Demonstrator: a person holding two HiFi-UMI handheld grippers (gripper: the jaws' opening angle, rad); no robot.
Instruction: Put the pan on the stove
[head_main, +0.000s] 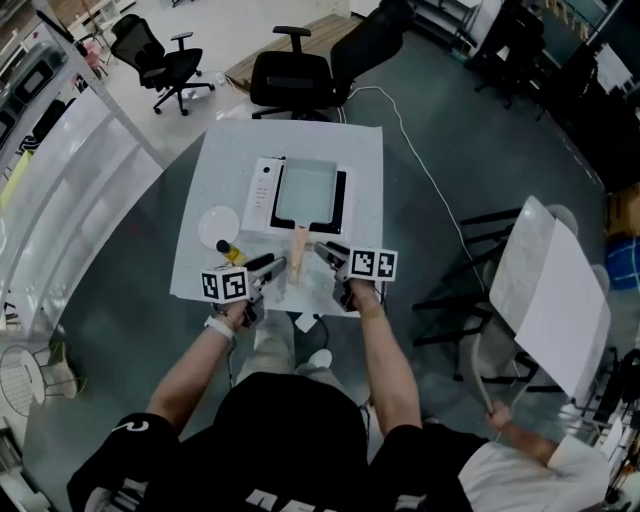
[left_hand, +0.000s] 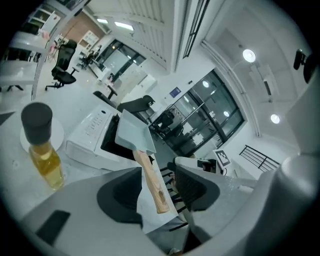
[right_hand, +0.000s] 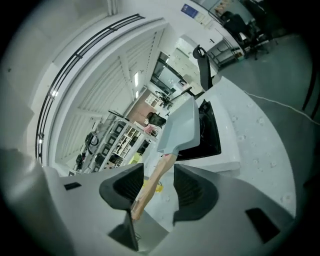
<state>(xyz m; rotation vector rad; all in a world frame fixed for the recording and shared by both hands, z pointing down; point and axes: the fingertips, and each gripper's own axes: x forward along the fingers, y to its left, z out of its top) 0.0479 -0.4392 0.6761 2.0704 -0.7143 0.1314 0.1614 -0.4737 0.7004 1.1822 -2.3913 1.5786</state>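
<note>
The pan (head_main: 306, 192) sat on the stove (head_main: 262, 190) at mid-table (head_main: 360, 170). Its wooden handle (head_main: 299, 255) reached toward the near edge. The left gripper (head_main: 268, 267) and right gripper (head_main: 324, 251) flanked the handle, jaws apart and not clamped on it. Open room lay right of the stove. On the left stood one plate (head_main: 218, 222) and one oil bottle (head_main: 229, 249), the bottle close beside the left gripper. One office chair (head_main: 290, 80) stood at the far edge.

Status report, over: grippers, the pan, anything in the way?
Left hand-held gripper open, right hand-held gripper open, neither gripping the wooden handle. Pan sits on the stove. Oil bottle beside left one, clear of pan.
</note>
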